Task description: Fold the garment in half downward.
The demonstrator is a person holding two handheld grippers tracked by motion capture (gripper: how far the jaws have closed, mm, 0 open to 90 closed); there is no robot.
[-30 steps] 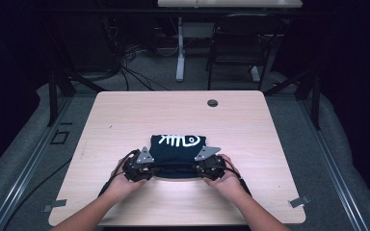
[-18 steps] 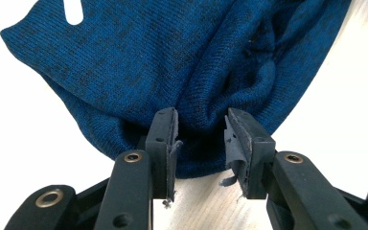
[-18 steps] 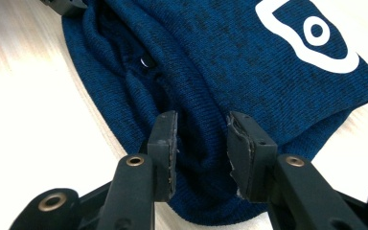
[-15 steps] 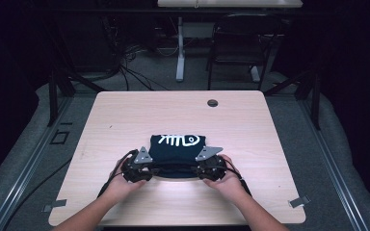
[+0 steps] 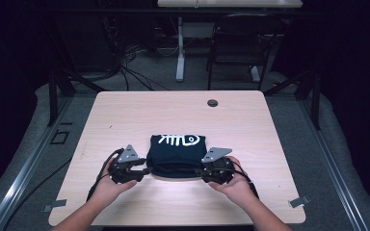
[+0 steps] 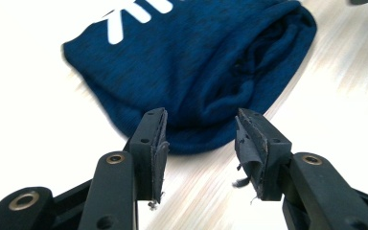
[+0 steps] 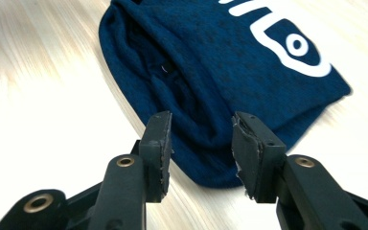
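**Both grippers open at the corners of a folded shirt**

A folded dark blue shirt point(image 5: 177, 155) with a white printed design lies flat on the table point(image 5: 125, 115), near the person's edge and roughly centred. The fold faces the person, with layered cloth showing along the near edge, which suggests the bundle is set up to be handled from its two near corners at once.

The left gripper point(image 6: 200, 139) sits just off the shirt's near left corner, jaws apart with nothing between them; the cloth's edge lies just beyond the tips. The right gripper point(image 7: 199, 139) mirrors it at the near right corner, jaws likewise spread and empty. In the high view both hands come in low from the near side, angled inward toward the shirt, held level with the table so the jaws point along its surface.
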